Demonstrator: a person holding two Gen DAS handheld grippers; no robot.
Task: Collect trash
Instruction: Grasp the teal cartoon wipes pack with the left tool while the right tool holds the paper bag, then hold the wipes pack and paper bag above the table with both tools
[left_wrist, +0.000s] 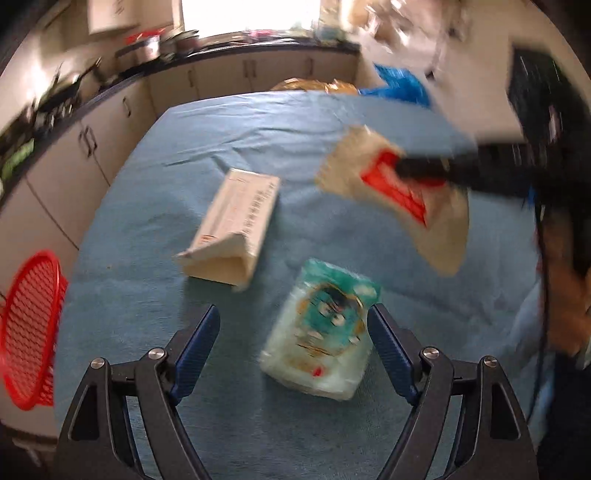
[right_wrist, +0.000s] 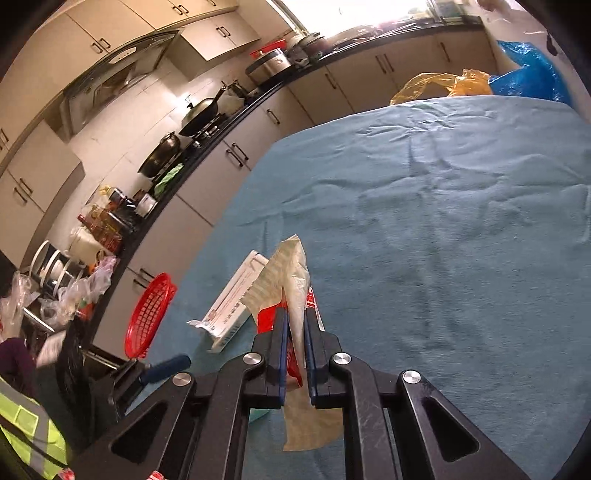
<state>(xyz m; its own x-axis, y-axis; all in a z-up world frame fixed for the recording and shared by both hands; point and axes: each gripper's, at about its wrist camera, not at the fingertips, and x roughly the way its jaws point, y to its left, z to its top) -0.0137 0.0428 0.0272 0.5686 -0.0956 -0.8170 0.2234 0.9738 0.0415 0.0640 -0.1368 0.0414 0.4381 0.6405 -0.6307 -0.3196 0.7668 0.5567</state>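
teal packet (left_wrist: 325, 328) shows only between open left gripper (left_wrist: 293, 350) fingers.

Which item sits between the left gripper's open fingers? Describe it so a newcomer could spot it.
On the blue-covered table, look at the near edge, just ahead of the left gripper. A soft, pale translucent packet lies flat there, untouched. Its teal cartoon print separates it from the white printed carton farther back and the beige-and-red wrapper clamped in the right gripper.
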